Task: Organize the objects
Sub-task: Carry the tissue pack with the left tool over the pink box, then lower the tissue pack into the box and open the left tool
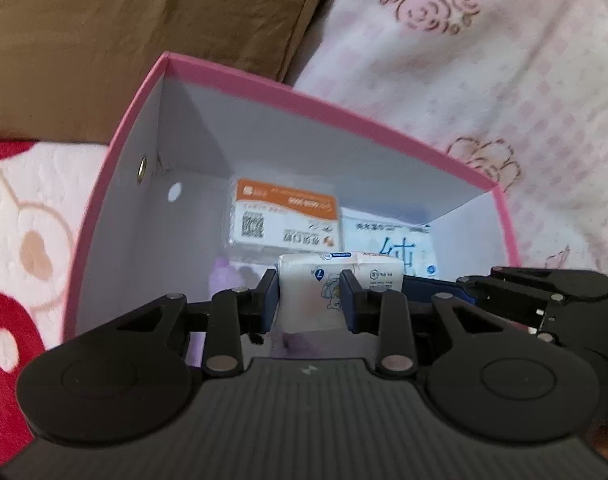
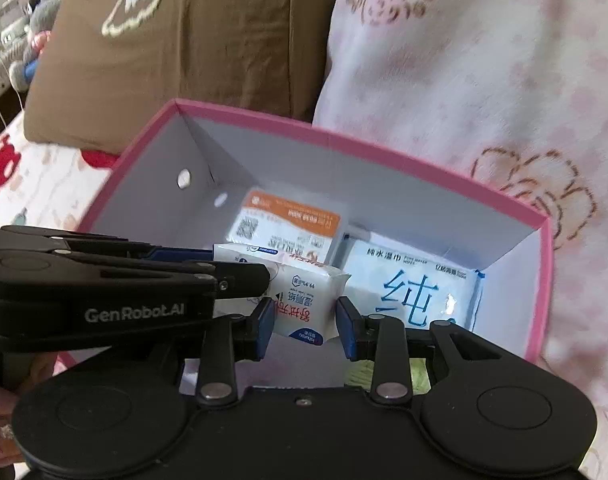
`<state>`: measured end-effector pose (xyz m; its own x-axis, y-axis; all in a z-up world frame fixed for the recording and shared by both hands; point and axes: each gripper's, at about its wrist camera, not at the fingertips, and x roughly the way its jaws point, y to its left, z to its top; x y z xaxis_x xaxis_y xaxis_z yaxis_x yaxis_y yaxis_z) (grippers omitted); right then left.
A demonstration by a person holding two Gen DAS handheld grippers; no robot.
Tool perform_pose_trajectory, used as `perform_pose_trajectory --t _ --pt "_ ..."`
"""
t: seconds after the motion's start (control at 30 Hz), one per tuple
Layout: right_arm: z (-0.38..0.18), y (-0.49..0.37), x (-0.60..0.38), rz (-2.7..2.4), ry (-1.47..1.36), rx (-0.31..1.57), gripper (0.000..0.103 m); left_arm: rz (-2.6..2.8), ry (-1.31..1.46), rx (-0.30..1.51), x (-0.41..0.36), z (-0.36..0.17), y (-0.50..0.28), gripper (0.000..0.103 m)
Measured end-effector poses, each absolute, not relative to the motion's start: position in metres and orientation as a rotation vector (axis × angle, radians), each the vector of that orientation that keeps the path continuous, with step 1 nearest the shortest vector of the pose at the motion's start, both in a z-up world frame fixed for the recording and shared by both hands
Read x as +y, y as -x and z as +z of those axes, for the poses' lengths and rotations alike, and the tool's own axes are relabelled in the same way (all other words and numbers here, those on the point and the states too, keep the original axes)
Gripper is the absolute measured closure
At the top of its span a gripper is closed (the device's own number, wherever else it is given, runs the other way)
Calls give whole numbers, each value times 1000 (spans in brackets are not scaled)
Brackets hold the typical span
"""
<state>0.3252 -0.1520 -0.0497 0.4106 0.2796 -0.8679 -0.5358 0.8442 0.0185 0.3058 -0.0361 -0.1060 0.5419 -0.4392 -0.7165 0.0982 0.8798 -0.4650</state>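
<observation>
A pink box [image 1: 263, 88] with a grey inside stands open on the bed; it also shows in the right wrist view [image 2: 344, 140]. Inside lie an orange-and-white pack [image 1: 283, 216] [image 2: 291, 220] and a blue-lettered wipes pack [image 1: 388, 240] [image 2: 416, 276]. A small white tissue pack [image 1: 312, 292] [image 2: 304, 300] hangs over the box. My left gripper [image 1: 310, 300] is shut on one end of it. My right gripper [image 2: 304, 320] is shut on its other end. The left gripper's body [image 2: 103, 280] crosses the right wrist view from the left.
A brown pillow [image 2: 183, 40] lies behind the box. A pink flowered blanket [image 2: 484, 80] fills the right side. A red-and-white cartoon bedsheet [image 1: 19, 240] lies to the left. Something purple [image 1: 223, 276] shows on the box floor near the left gripper.
</observation>
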Motion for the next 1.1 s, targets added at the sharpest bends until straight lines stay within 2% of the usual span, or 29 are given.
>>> perform_pose_trajectory --t 0.17,0.83,1.1 --pt "-63 -323 -144 545 361 1006 65 -320 343 951 -39 -111 -306 73" --pt "-92 -336 -138 572 245 1159 66 -220 293 1071 -37 -117 -307 77" --pt "-96 -336 -140 583 258 1126 66 -187 255 1040 -39 -110 -304 68"
